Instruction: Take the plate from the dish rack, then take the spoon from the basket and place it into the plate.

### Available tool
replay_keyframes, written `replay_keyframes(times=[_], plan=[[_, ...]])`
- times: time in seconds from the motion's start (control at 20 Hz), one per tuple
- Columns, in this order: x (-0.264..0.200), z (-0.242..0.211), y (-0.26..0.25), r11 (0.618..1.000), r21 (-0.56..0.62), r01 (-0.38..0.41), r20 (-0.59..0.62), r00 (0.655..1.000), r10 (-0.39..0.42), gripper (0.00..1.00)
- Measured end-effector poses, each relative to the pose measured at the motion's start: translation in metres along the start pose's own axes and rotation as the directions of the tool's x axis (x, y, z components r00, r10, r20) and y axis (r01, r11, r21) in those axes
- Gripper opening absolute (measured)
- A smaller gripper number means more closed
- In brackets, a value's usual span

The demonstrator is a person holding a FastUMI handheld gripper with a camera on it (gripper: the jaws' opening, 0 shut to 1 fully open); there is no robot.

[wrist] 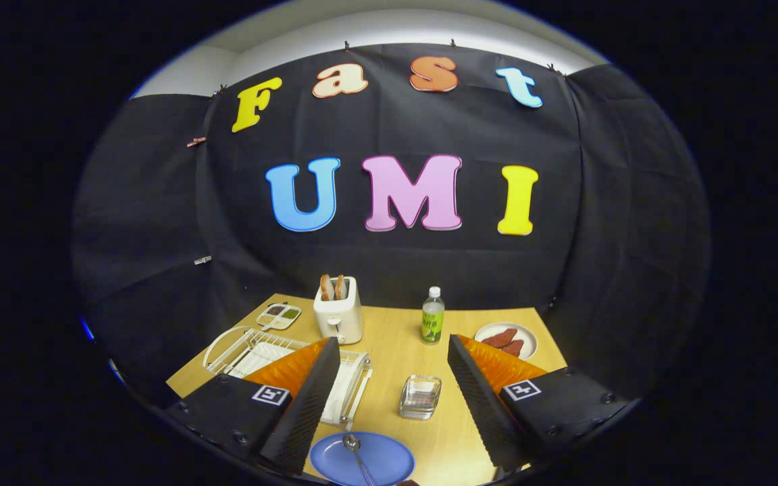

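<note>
A blue plate [362,459] lies flat on the wooden table [396,344], close below the gripper, between the bases of the two fingers. A metal spoon [356,453] rests in the plate, bowl end towards the table's middle. The white wire dish rack [240,351] stands to the left, partly hidden behind the left finger [294,405]. My gripper [394,343] is raised above the table, open wide, with nothing between the fingers. I cannot pick out a basket with certainty.
A clear glass container [420,397] sits between the fingers, beyond the plate. Farther back stand a white toaster [338,314] with bread, a green-labelled bottle [432,317], a small divided dish [279,315] and a white plate of reddish food [506,339].
</note>
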State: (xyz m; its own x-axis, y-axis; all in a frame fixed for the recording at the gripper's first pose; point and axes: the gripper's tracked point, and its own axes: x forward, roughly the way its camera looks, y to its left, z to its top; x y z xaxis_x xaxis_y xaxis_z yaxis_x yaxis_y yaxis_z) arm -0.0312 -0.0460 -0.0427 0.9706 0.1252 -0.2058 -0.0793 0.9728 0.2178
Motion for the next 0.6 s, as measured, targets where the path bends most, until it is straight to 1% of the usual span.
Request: replay_keyframes(times=[0.15,0.25,0.6], plan=[[-0.006,0.025,-0.002,1.0,-0.02,0.013,0.066,0.998,-0.011,0.98],[-0.009,0.032,-0.001,1.0,-0.018,0.01,0.086,0.996,-0.008,0.98],[-0.009,0.029,0.001,0.999,-0.033,0.006,0.084,0.996,-0.004,0.98]])
